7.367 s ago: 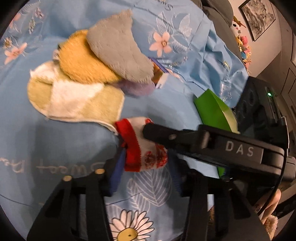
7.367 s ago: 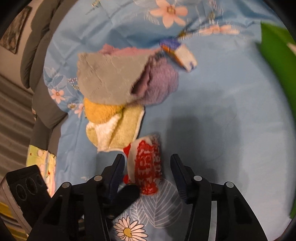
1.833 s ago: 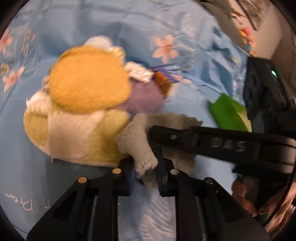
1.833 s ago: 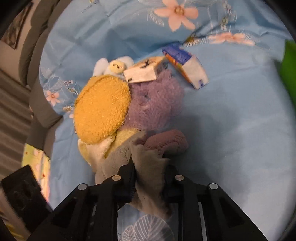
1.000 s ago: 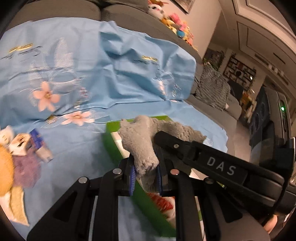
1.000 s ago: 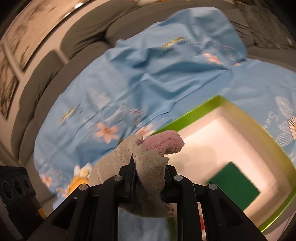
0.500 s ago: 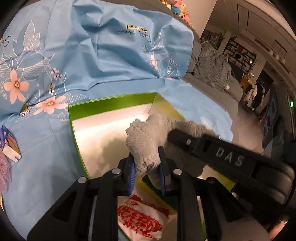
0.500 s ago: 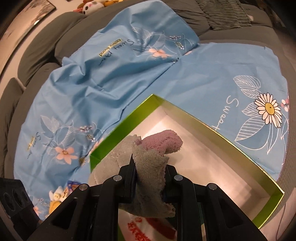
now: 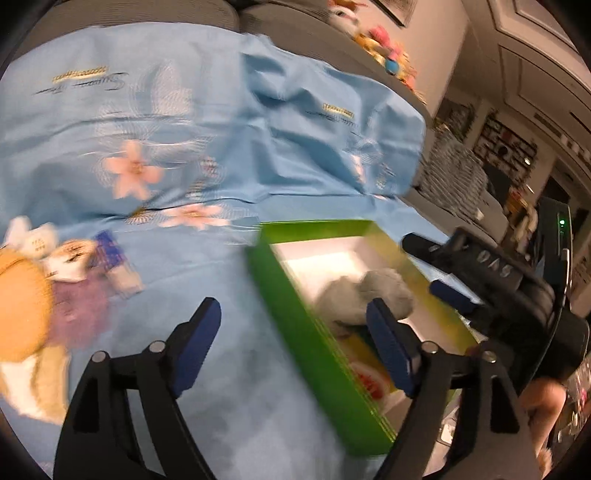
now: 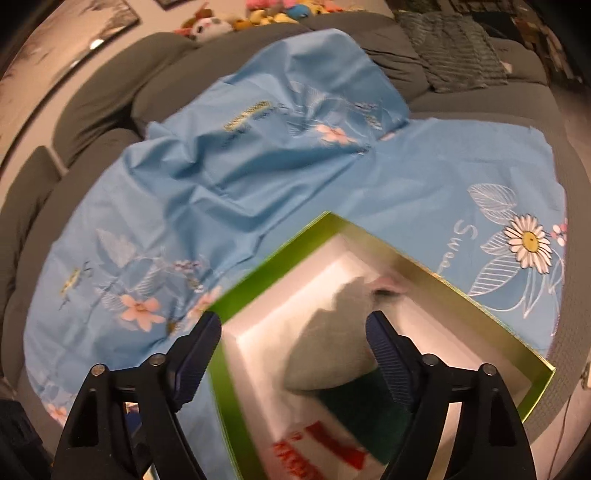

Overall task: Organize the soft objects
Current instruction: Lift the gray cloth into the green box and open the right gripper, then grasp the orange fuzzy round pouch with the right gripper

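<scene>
A green box (image 9: pixel 317 332) (image 10: pixel 273 258) with a white inside stands on the blue flowered sheet (image 10: pixel 229 177). A grey towel (image 9: pixel 365 295) (image 10: pixel 332 343) lies loose inside it, above a red-and-white sock (image 10: pixel 314 446) and a dark green patch (image 10: pixel 365 413). My left gripper (image 9: pixel 291 343) straddles the box's near wall, jaws opening and empty. My right gripper (image 10: pixel 291 350) hovers over the box, jaws opening, towel below them and free of the pads. In the left wrist view my right gripper (image 9: pixel 454 291) reaches in from the right. At far left lie an orange cloth (image 9: pixel 22 306) and a purple cloth (image 9: pixel 77 314).
Small packets (image 9: pixel 118 266) and a white plush (image 9: pixel 29 236) lie by the cloth pile. A grey sofa (image 10: pixel 110 96) curves behind the sheet, with soft toys (image 10: pixel 229 18) on its back. A grey cushion (image 10: pixel 454 55) lies at the right.
Both grippers have let go of the grey towel and spread wide; it now lies in the box. The left wrist view has swung left, bringing the cloth pile back into sight.
</scene>
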Available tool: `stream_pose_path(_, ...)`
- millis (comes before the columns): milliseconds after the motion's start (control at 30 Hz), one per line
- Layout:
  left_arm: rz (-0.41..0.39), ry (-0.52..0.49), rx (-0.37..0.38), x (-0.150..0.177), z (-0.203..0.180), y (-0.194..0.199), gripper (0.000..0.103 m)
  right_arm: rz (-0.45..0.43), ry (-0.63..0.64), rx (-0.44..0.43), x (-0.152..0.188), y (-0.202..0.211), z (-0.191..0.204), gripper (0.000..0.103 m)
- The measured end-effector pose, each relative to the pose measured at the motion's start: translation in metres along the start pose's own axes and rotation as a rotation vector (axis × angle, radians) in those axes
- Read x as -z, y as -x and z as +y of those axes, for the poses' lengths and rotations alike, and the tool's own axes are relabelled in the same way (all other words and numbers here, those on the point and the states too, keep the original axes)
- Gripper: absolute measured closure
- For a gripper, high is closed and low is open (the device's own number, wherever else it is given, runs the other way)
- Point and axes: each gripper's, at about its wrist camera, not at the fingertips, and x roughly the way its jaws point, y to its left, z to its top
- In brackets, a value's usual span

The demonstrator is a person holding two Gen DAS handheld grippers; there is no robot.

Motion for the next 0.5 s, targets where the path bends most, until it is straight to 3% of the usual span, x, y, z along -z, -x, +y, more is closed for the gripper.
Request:
stream_pose_path(133, -0.022, 0.051, -0.091, 0.014, 0.038, 0.038, 0.021, 0.019, 0.055, -0.071, 0.009, 0.002, 0.028, 0.017)
stream_pose_path(400, -0.012, 0.157, -0.401, 0.053, 0.13, 0.105, 0.02, 0.1, 0.216, -0.195, 0.049, -0.006, 0.099, 0.016)
stream_pose_path(500, -0.034, 0.244, -0.443, 0.068, 0.161, 0.123, 0.02, 0.169, 0.262, -0.261, 0.07, -0.016, 0.124, 0.016)
